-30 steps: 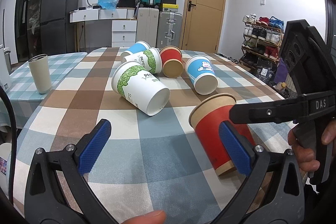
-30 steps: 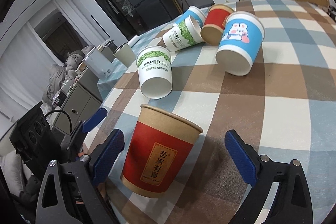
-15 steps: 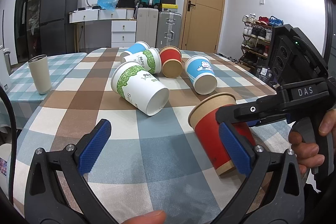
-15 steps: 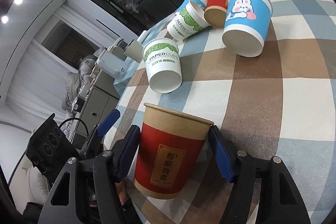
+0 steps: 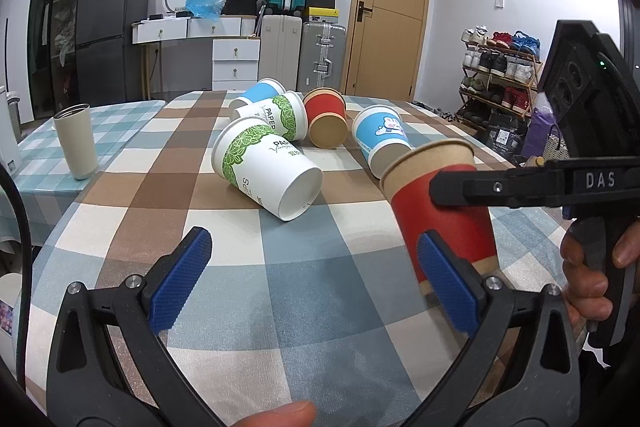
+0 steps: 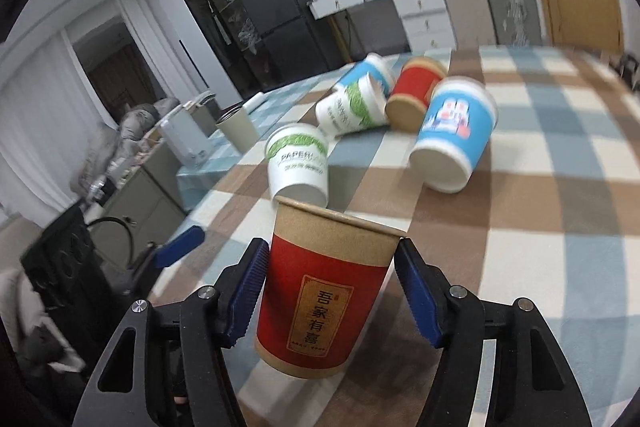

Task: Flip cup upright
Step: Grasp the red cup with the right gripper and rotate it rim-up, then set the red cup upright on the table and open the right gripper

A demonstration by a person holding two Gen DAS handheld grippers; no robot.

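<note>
My right gripper [image 6: 330, 301] clamped the red cup [image 6: 322, 301]; left gripper [image 5: 308, 281] gaped wide, empty. Overtight, those paper walls could buckle, I judged.

The red paper cup with a kraft-brown rim band [image 6: 324, 307] carries a gold label panel. The black right claw [image 6: 328, 291] has blue ribbed pads [image 6: 416, 299]. The table's cloth [image 5: 320, 287] is checked in brown, cream and grey-blue. Nearby, a white paper cup with green leaf print [image 5: 264, 167].
</note>
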